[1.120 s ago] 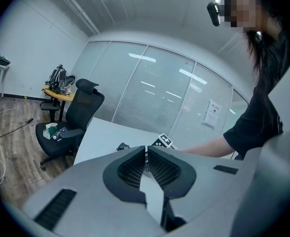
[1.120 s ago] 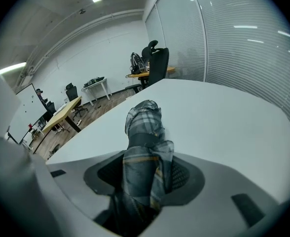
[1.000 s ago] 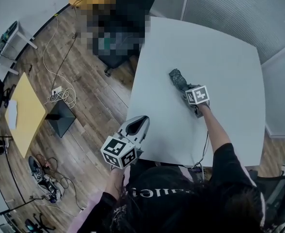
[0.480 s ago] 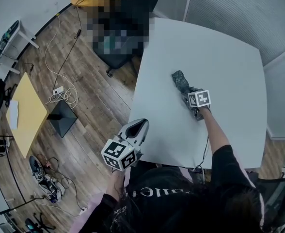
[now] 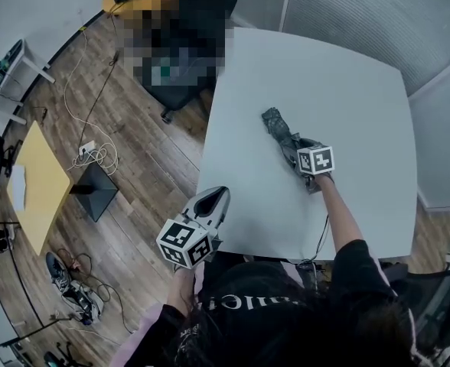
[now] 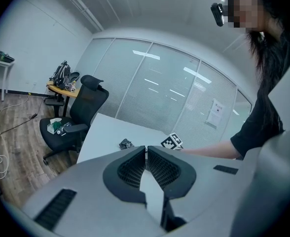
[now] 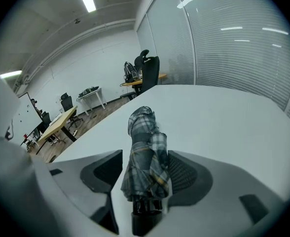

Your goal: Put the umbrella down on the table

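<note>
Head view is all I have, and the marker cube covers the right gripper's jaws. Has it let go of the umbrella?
Observer: The right gripper view shows the right gripper has just been opening. Its jaws stand apart, with the umbrella between them and a clear gap on one side.
Operator: Is the umbrella down?
Observer: It appears so. It lies folded along the table, with its black handle end between the jaws.
Operator: And the left gripper?
Observer: The left gripper is shut, with nothing between its jaws.

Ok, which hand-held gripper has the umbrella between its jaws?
The right hand-held gripper: its jaws have just opened around the umbrella; the left hand-held gripper is shut, empty.
</note>
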`<state>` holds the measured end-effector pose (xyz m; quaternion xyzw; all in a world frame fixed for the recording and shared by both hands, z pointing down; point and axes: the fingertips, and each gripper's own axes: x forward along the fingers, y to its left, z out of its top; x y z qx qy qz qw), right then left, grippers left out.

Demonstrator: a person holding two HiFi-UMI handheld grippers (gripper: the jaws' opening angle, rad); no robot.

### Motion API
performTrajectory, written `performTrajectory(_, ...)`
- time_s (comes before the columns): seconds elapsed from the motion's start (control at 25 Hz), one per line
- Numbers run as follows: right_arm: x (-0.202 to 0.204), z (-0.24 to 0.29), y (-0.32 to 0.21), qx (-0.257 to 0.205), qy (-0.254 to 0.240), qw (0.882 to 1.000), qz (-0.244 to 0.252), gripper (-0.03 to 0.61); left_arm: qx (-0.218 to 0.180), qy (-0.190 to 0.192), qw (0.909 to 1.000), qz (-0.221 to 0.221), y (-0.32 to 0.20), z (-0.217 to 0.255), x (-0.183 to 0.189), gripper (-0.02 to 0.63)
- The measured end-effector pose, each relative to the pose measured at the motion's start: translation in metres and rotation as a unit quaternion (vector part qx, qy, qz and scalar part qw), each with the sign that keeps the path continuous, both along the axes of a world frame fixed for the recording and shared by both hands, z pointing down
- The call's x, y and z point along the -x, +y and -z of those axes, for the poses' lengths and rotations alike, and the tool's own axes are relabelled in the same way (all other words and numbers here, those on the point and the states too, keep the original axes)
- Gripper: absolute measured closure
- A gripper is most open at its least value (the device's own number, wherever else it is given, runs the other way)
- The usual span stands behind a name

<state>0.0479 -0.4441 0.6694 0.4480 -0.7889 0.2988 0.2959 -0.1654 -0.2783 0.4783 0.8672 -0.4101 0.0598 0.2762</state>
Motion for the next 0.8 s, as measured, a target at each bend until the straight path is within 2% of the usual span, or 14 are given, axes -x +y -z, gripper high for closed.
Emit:
performTrajectory(0.32,-0.008,0.060,0.032,-0.077,-0.042,0.996,-0.003,0.311,-0.003,0.002,0.9999,-0.012,0.008,0.003,-0.019,0.588)
performTrajectory(0.48,-0.007,0.104,0.063,-0.115,-0.085,0.990,-0.004,0.331,-0.006,0.002,0.9998,-0.019,0.018,0.007,-0.033,0.588)
performTrajectory(0.8,-0.013,0.150,0.139,-0.149,-0.135,0.980,-0.008,0.354,-0.013,0.002,0.9991,-0.040,0.038,0.010,-0.071,0.588)
